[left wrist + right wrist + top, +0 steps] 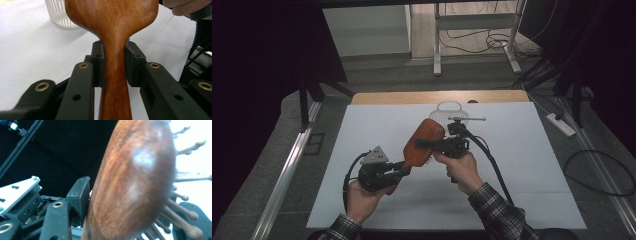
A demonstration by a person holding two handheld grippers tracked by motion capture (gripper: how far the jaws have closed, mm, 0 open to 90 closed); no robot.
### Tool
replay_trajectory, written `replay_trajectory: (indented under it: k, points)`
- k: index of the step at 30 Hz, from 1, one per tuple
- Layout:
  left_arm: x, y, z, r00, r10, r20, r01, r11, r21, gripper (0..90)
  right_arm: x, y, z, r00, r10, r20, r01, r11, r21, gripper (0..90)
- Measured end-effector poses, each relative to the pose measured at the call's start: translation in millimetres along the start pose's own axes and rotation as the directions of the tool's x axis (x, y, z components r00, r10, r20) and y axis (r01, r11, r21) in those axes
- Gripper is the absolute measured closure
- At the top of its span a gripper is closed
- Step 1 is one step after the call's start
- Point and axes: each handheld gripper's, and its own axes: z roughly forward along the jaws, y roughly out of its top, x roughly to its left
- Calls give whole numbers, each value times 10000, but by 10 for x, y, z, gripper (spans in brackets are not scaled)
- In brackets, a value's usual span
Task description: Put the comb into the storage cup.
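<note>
White board covering the table (377, 125) carries nothing of the work itself: you hold the reddish-brown wooden paddle hairbrush (424, 145) in the air over its middle, left gripper (404, 170) clamped on the handle, right gripper (422, 144) closed across the head. Both grips are rigid, so any opposing pull can twist the brush out of one. The right jaw bears on bristle pins (185, 213), which may bend or slip, and the white ribbed basket (451, 114) near the far edge can be knocked.

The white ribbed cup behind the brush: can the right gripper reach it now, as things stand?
Probably not right away. The right gripper is shut on the head of the wooden hairbrush, whose handle the left gripper clamps. The white ribbed cup stands just beyond with free table between, so it must release first.
</note>
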Motion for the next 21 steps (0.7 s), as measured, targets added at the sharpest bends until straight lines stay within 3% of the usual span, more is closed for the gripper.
replay_trajectory:
  k: [6,10,14,21]
  points:
    - [10,-1,16,10000,24,82,-24,10000,84,717,-4,0,-13,9974,642,-322,-637,9979,146,503]
    - [12,-1,41,9998,104,143,-106,9998,161,704,8,-1,-27,9966,688,-462,-681,9975,161,530]
    - [-16,3,104,9995,324,-54,-320,9976,609,535,13,12,-53,9965,662,-510,-662,9978,20,538]
    - [-10,4,112,9984,357,-435,-328,9972,667,335,-3,38,-105,9973,539,-501,-539,9985,20,539]
